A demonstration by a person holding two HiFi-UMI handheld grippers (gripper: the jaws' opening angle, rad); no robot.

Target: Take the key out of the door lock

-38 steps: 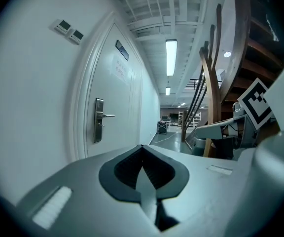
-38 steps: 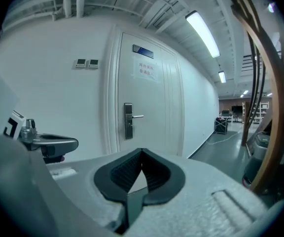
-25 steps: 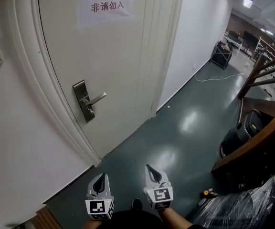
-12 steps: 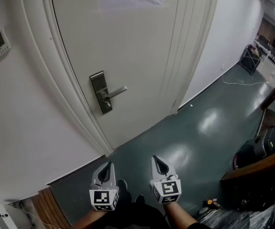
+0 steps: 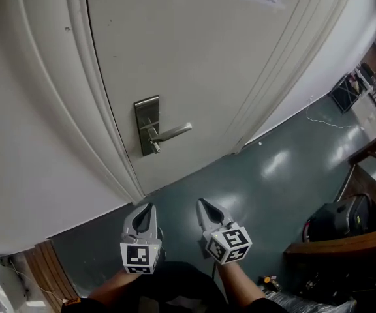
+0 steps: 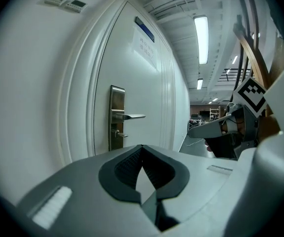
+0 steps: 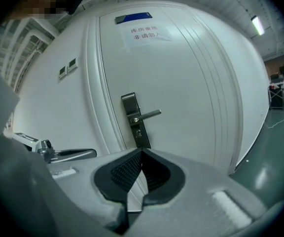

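Both tools hang low and idle in front of the person. The left gripper point(image 5: 149, 208) has its jaws clenched tip to tip with nothing between them, and the right gripper point(image 5: 202, 204) is likewise closed and empty. They sit side by side over the dark green floor point(image 5: 260, 175), well apart from the white door point(image 5: 194, 57).

On that door a metal lock plate point(image 5: 147, 113) carries a lever handle point(image 5: 175, 133) pointing right. Just beneath the lever a small stub stands out from the plate, most likely the key point(image 5: 155, 148). The left gripper view shows it in profile, but it is too small to make out its shape.

The key should be light, rigid and smooth-sided, so a loose pinch could slide off it. The sensible hold is across the flat faces of its exposed head, with the jaws opened first and closed squarely. The pull should then run straight out along the shaft. If it binds, it may need turning to its release position, as forcing it sideways risks bending it.
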